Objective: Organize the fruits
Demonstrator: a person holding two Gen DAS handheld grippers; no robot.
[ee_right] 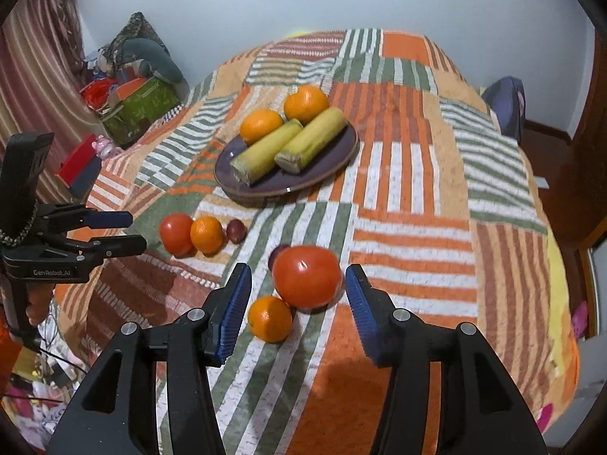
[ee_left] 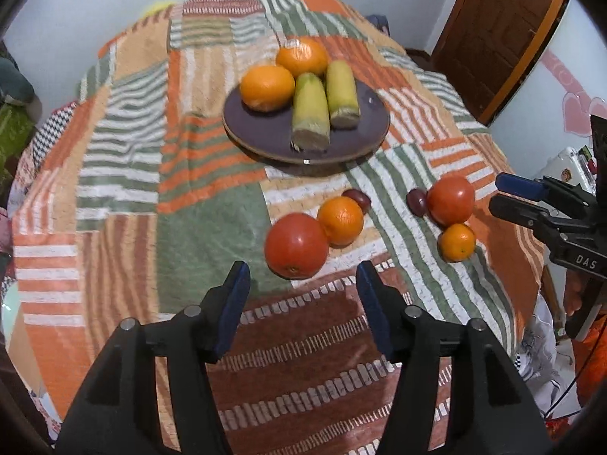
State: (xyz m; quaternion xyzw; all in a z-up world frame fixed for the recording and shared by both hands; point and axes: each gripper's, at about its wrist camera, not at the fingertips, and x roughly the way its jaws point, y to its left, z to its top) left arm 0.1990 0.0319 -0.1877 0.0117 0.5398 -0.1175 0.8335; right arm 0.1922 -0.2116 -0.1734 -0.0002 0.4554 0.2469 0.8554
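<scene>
A dark plate (ee_left: 273,132) (ee_right: 326,167) on the patchwork cloth holds two oranges (ee_left: 267,87) (ee_right: 261,126) and two corn cobs (ee_left: 310,112) (ee_right: 265,155). In front lie two groups of fruit. One is a tomato (ee_left: 296,245) (ee_right: 175,233), an orange (ee_left: 340,220) (ee_right: 206,234) and a plum (ee_left: 358,199) (ee_right: 236,230). The other is a tomato (ee_left: 451,200) (ee_right: 306,276), a small orange (ee_left: 457,242) (ee_right: 270,318) and a plum (ee_left: 416,201) (ee_right: 276,256). My left gripper (ee_left: 303,295) (ee_right: 131,233) is open, just short of the first tomato. My right gripper (ee_right: 297,297) (ee_left: 497,193) is open over the second tomato and small orange.
The cloth-covered table (ee_left: 125,174) drops away at its rounded edges. A wooden door (ee_left: 500,30) stands at the right. Boxes and clutter (ee_right: 132,102) lie on the floor at the left, by a striped curtain (ee_right: 34,87).
</scene>
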